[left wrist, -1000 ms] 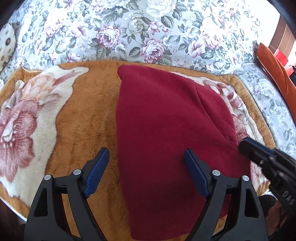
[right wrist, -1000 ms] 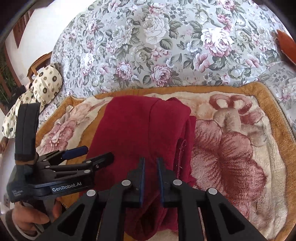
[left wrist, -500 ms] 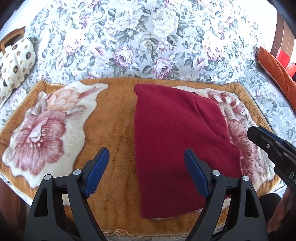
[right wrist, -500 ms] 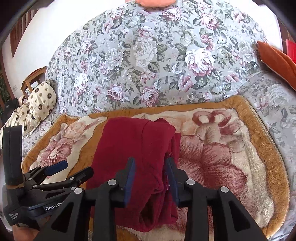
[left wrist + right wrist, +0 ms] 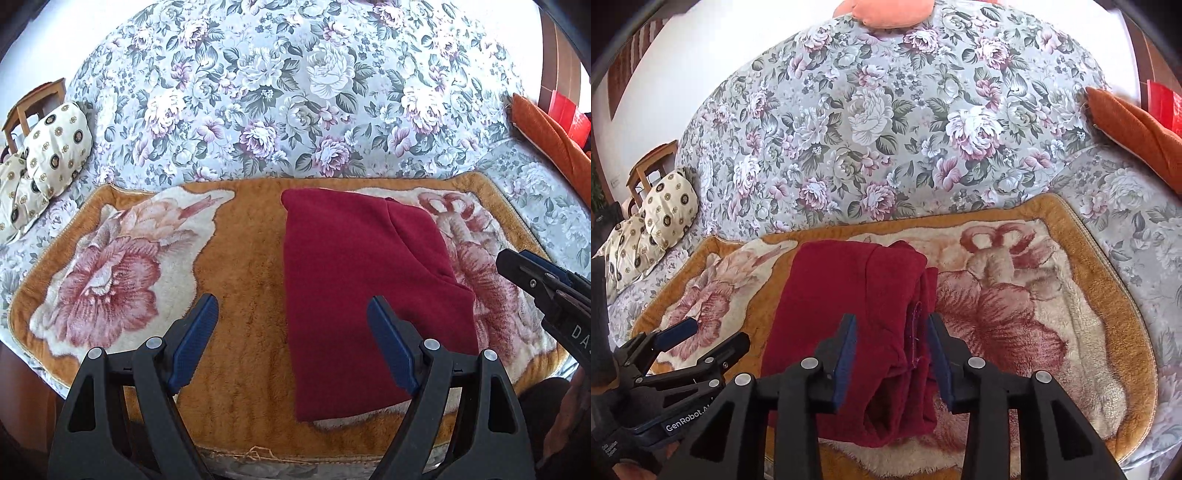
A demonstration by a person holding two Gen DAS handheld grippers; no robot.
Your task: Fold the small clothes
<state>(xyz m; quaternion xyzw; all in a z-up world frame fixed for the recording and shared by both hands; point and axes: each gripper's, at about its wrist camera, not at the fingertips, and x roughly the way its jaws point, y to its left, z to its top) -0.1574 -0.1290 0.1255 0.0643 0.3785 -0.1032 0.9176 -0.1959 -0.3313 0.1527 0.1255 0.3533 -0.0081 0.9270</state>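
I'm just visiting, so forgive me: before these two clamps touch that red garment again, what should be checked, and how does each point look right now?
1. Left gripper open, holding nothing: ok.
2. Right gripper open, free of cloth: ok.
3. Red garment lies folded on the blanket: ok.
4. Edges line up: not ok, layers show unevenly on its right side.
5. Fold final: cannot tell.

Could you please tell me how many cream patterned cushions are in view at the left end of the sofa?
2. One cream patterned cushion leans at the sofa's left end, before a wooden chair; a second cushion lies lower, left of it. Others may be hidden beyond the frame.
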